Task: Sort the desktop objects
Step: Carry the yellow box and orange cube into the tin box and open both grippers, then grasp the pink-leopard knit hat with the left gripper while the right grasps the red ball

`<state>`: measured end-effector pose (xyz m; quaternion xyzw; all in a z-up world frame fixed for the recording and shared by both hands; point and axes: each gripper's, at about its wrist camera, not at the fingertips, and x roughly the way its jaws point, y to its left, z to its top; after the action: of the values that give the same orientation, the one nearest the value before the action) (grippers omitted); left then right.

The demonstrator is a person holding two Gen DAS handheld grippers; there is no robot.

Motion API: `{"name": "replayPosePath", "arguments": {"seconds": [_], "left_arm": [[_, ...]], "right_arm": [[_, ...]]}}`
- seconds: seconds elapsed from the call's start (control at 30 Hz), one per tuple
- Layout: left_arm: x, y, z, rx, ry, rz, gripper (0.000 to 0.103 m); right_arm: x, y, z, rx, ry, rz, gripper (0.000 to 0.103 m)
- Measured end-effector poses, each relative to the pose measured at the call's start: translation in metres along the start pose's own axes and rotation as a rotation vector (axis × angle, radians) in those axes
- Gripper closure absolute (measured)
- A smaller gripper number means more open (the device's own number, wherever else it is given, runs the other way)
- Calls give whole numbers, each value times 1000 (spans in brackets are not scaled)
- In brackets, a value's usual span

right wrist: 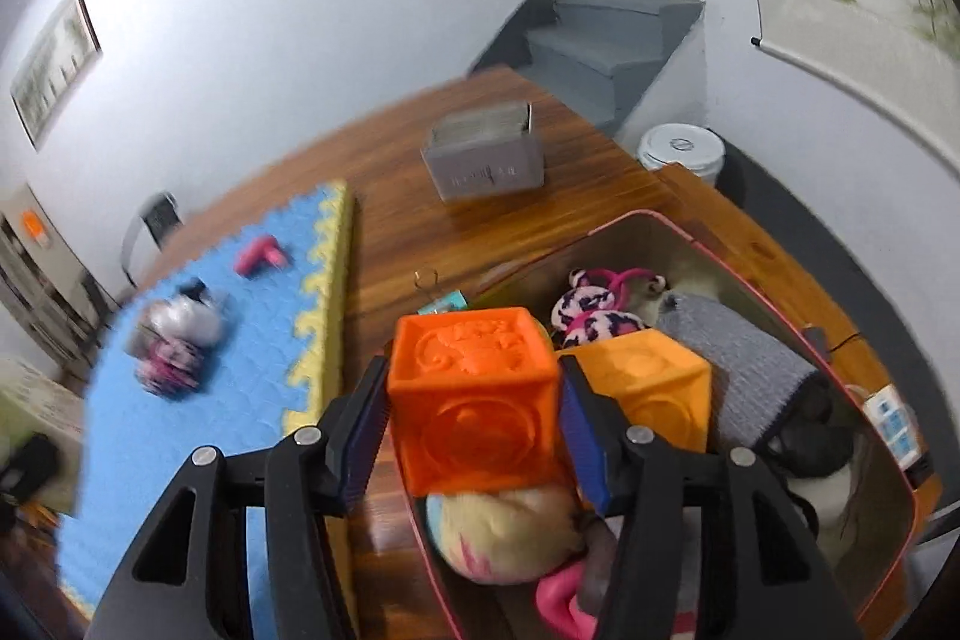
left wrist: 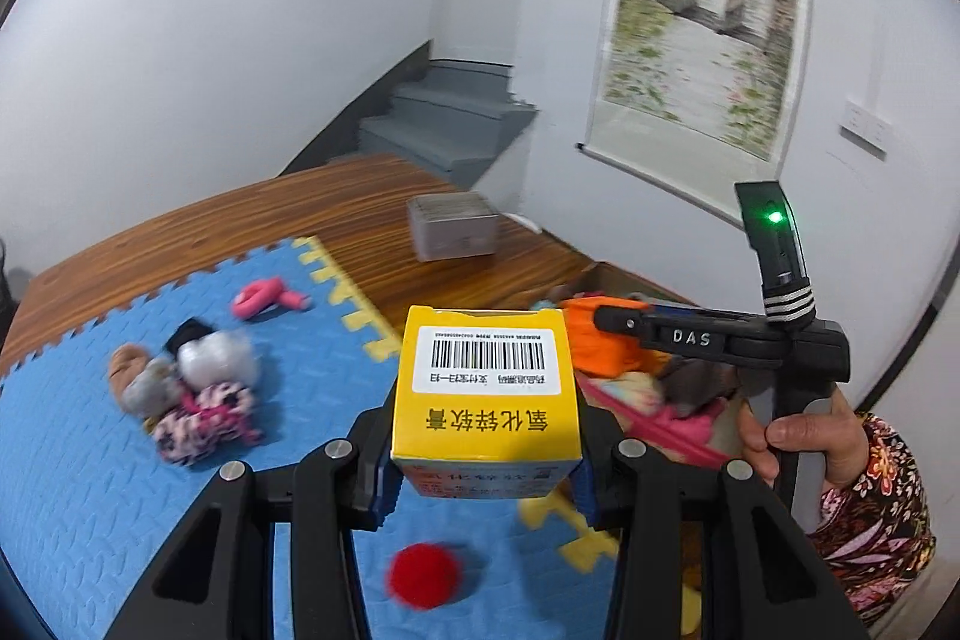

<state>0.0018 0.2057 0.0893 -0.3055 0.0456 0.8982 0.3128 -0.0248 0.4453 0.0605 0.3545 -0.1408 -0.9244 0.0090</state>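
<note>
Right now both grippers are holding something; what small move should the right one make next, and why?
Probably lower a little and open. The right gripper is shut on the orange cube, which already hangs over the near edge of the bin, above a plush toy and beside a second orange cube. The left gripper holds the yellow box over the mat, so it can wait.

I see the right gripper point(right wrist: 474, 436) clamped on an orange embossed cube point(right wrist: 474, 400), one blue-padded finger on each side face. The cube hangs over the near left edge of a pink-rimmed bin point(right wrist: 780, 292). Inside the bin lie a second orange cube point(right wrist: 654, 388), a grey knitted item point(right wrist: 744, 364), a pink leopard-print toy point(right wrist: 588, 316) and a cream plush point(right wrist: 510, 532). To the left lies a blue foam mat point(right wrist: 240, 340) with a pink toy point(right wrist: 261, 256). Far on the wooden table point(right wrist: 396, 244) stands a grey box point(right wrist: 486, 154).
</note>
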Motion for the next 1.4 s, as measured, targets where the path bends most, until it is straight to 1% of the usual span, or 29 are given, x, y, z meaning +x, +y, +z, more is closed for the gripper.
{"name": "replayPosePath", "arguments": {"seconds": [0.07,0.27,0.37,0.5,0.63,0.67,0.7,0.73,0.77,0.8,0.9,1.0,1.13,1.17,1.2,1.33,1.4], "left_arm": [[6,-14,3,18,8,-27,57],[40,-70,10,74,73,-151,57],[58,-100,11,113,106,-206,57],[82,-137,10,155,159,-280,57],[108,-159,8,167,203,-308,57],[115,-162,7,165,213,-300,54],[123,-165,6,163,222,-289,44],[127,-166,5,155,227,-287,39],[131,-165,4,145,231,-288,31],[133,-164,4,136,235,-288,30],[132,-159,2,123,239,-290,30],[125,-150,2,120,225,-272,30],[116,-131,4,90,206,-246,30],[113,-125,4,81,203,-236,27],[111,-118,4,70,198,-225,20],[99,-88,5,26,174,-181,20],[91,-69,5,2,157,-149,20]], "right_arm": [[-17,-13,-3,26,-40,-11,44],[-69,-50,-11,103,-162,-42,43],[-91,-73,-19,159,-202,-69,42],[-103,-96,-28,206,-208,-98,41],[-107,-108,-36,225,-193,-110,41],[-107,-110,-37,229,-189,-110,41],[-107,-111,-39,231,-187,-111,41],[-107,-112,-40,234,-184,-111,41],[-106,-113,-41,235,-181,-110,41],[-105,-113,-42,236,-177,-109,41],[-104,-112,-45,242,-175,-103,41],[-103,-107,-45,243,-178,-87,41],[-98,-88,-43,209,-176,-54,41],[-97,-82,-42,196,-174,-44,41],[-96,-76,-42,184,-172,-34,41],[-91,-50,-42,138,-164,10,37],[-87,-35,-43,109,-151,36,36]]}}
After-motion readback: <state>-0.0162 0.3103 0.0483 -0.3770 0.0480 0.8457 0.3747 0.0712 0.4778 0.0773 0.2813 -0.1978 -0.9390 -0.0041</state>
